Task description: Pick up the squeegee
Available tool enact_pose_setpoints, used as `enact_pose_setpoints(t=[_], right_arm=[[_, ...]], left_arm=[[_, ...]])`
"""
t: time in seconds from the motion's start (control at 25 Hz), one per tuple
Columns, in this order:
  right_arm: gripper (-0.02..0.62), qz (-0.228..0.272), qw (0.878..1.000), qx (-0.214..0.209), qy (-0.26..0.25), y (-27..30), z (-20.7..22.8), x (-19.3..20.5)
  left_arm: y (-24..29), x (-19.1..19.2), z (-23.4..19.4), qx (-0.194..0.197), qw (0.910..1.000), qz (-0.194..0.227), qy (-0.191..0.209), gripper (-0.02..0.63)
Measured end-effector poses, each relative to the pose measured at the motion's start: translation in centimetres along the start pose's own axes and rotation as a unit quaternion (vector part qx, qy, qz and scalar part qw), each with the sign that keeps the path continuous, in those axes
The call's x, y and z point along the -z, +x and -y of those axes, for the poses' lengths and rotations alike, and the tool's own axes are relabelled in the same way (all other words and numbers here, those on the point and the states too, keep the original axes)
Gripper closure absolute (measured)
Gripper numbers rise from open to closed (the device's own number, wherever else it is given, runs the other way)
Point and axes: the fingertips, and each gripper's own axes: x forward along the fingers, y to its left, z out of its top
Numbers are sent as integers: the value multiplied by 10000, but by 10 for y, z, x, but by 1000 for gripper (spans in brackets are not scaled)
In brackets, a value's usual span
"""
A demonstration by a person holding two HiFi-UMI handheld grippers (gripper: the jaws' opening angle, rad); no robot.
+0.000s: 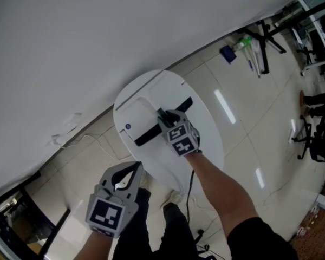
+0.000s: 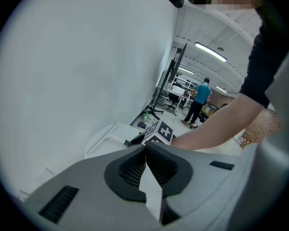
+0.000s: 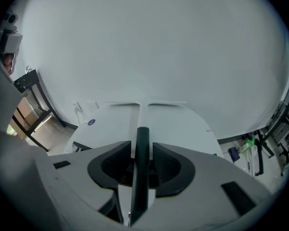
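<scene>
A squeegee (image 1: 147, 135) with a long black bar lies slantwise on the round white table (image 1: 208, 145) by the wall. My right gripper (image 1: 167, 117) reaches over its middle, the marker cube facing up. In the right gripper view the dark bar (image 3: 141, 172) runs straight up between the two pads of the right gripper (image 3: 142, 150), which are shut on it from both sides. Whether the squeegee is off the tabletop I cannot tell. My left gripper (image 1: 136, 170) hangs near the table's front edge, off to the left. Its pads meet at the left gripper (image 2: 145, 152), with nothing between them.
A plain white wall (image 1: 97, 31) stands right behind the table. Spray bottles and a blue item (image 1: 234, 49) sit on the tiled floor beside a black stand (image 1: 265, 37). Office chairs (image 1: 314, 140) are at the right. A person in teal (image 2: 198, 100) stands far off.
</scene>
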Motion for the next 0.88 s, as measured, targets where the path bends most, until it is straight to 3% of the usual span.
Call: enact_pose_setpoints(t=[0.52,0.88], right_arm=[[494,-107,9999,73,-1,2,1,1],[500,198,9997,114,-34,-13,-1,-14]], left_arm=[[-4,1,-2,-45,10000,8,-45,612],[-9,-2,-2,-110,9999,37,-20,612]])
